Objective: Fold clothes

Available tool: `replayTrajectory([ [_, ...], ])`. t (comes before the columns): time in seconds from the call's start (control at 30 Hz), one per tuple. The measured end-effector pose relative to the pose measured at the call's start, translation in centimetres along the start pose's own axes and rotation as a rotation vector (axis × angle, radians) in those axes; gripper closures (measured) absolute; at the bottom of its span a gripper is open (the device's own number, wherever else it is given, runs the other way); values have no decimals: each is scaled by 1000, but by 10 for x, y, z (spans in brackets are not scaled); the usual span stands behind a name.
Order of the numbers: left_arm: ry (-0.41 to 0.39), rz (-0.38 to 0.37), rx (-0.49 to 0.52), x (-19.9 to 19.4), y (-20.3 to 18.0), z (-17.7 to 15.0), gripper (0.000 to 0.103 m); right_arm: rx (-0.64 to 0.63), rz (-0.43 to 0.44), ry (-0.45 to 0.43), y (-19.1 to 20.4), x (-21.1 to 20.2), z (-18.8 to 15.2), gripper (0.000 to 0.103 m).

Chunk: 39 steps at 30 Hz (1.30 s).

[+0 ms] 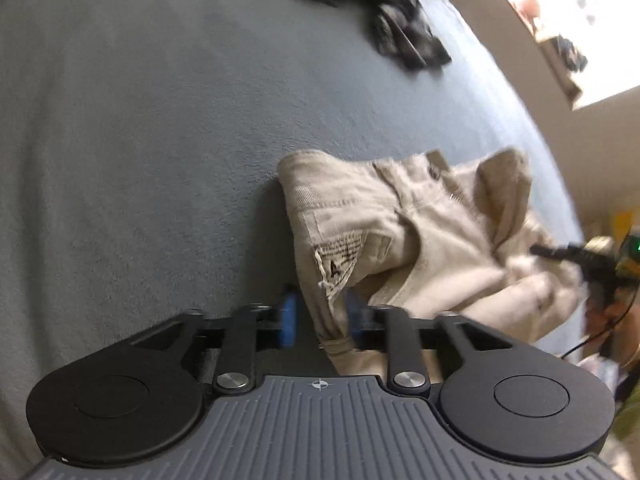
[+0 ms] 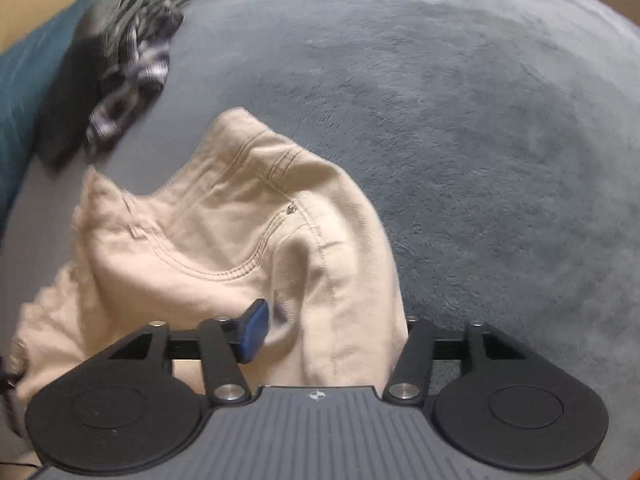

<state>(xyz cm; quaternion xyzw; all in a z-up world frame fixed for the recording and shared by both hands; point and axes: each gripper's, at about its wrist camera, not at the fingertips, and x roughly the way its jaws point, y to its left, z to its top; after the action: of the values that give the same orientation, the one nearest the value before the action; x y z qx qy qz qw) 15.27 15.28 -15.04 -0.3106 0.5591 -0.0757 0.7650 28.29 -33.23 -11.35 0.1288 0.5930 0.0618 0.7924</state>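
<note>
Beige trousers (image 1: 400, 220) hang bunched over a grey plush bed cover (image 1: 140, 160). My left gripper (image 1: 320, 316) is shut on a hanging edge of them, just below the printed label. In the right wrist view the same trousers (image 2: 224, 240), with a stitched pocket and a rivet, drape across my right gripper (image 2: 332, 328). Its jaws stand wide apart, with the cloth filling the gap and covering the right finger. Only the blue left pad (image 2: 254, 332) shows, against the cloth. The right gripper (image 1: 576, 258) also appears blurred at the trousers' far side.
A dark crumpled garment (image 1: 408, 36) lies further up the bed; in the right wrist view it is a striped heap (image 2: 128, 68) beside a teal pillow (image 2: 24, 88). The grey bed cover (image 2: 480, 140) spreads wide to the right. A bright window (image 1: 560, 8) lies beyond the bed edge.
</note>
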Motion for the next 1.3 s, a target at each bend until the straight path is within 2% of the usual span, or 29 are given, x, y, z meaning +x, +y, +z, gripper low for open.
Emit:
replayTrajectory([
  [0.07,15,-50,-70,-2,11,3,49,48,43,7,-13,-10,5,27],
  [0.1,21,-64,-90,-1,13,3,47,74,61,11,-22,-16,6,22],
  [0.17,34,-69,-110,6,12,7,43,122,59,2,-36,-20,14,18],
  [0.2,35,-68,-119,9,11,8,43,142,39,-17,-40,-21,18,18],
  [0.37,38,-66,-165,28,9,13,43,183,69,-98,-39,-11,40,17],
  [0.43,30,-68,-175,31,7,14,43,146,80,-99,-25,6,52,15],
  [0.6,0,-59,-209,35,3,16,45,100,18,-49,8,60,70,13],
  [0.63,-5,-55,-211,36,2,16,47,71,-13,-38,16,67,70,13],
  [0.67,-12,-40,-202,36,-1,16,55,0,-56,-28,28,71,68,14],
  [0.73,-32,-13,-183,36,-7,15,61,-100,-88,-3,44,71,62,22],
  [0.8,-55,12,-154,36,-15,14,69,-150,-93,21,53,67,55,44],
  [0.83,-62,19,-137,36,-19,13,74,-165,-95,33,56,64,53,51],
  [0.87,-69,26,-122,36,-22,12,79,-179,-96,45,59,61,50,67],
  [0.9,-77,27,-116,35,-24,11,81,-185,-94,56,62,59,48,74],
  [1.0,-104,39,-90,27,-30,11,93,-205,-86,37,76,47,43,82],
  [1.17,-197,48,-77,-8,-33,14,95,-281,-87,-30,129,24,31,86],
  [1.3,-282,96,-48,-44,-28,23,96,-335,-50,-124,182,-3,36,89],
])
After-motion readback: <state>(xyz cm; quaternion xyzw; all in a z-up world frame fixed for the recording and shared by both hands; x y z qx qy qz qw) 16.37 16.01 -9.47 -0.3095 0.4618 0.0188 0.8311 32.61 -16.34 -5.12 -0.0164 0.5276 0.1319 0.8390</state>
